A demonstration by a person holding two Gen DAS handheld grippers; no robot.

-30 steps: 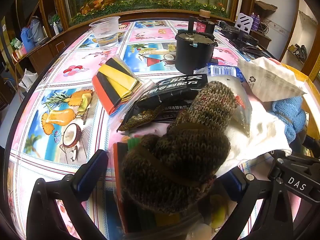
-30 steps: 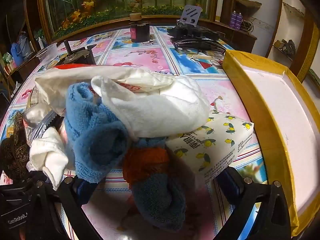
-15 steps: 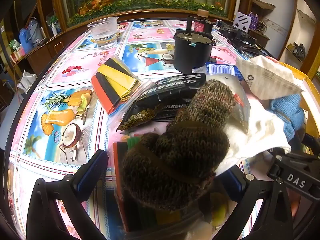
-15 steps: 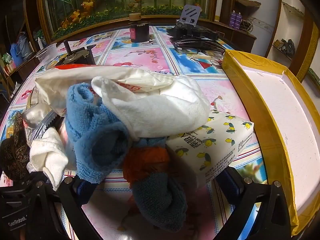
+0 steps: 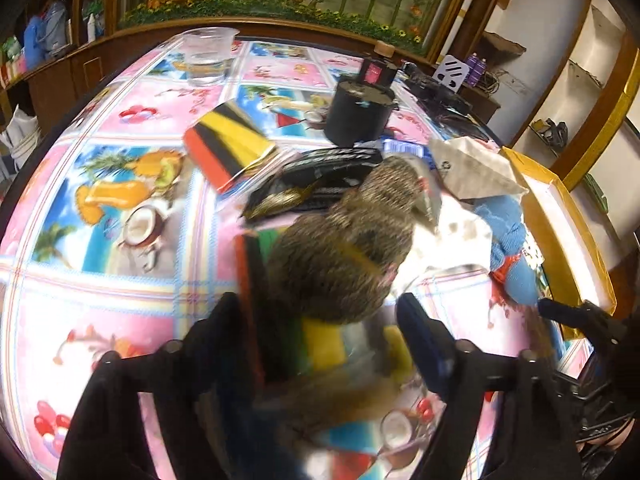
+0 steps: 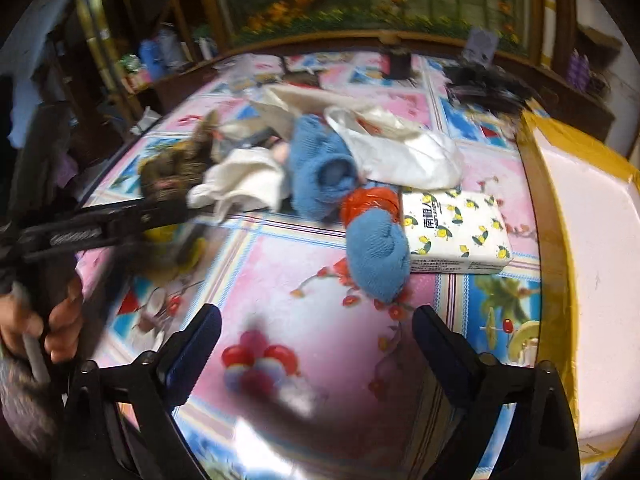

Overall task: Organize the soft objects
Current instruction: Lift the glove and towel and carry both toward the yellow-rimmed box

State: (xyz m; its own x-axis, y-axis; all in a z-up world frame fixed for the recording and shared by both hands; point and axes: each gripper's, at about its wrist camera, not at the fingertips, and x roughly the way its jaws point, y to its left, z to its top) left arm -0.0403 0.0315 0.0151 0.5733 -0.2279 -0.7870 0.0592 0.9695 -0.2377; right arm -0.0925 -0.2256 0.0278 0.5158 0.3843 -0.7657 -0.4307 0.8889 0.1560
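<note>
Evidently light and squashy, the brown knitted glove (image 5: 344, 256) lying atop the table's clutter, between the closing fingers of the left gripper (image 5: 320, 340), should pinch best at its bulky middle, while the right gripper (image 6: 316, 344) stands spread and empty.

Right claw (image 6: 316, 344) open over bare pink tabletop (image 6: 280, 280), nothing between its fingers. Beyond: blue sock (image 6: 376, 252) with orange band, touching tissue pack (image 6: 456, 232) at its right. Far left: white cloth (image 6: 244, 180), brown knit item (image 6: 176, 168). Yellow-rimmed tray (image 6: 556, 216) at right.
</note>
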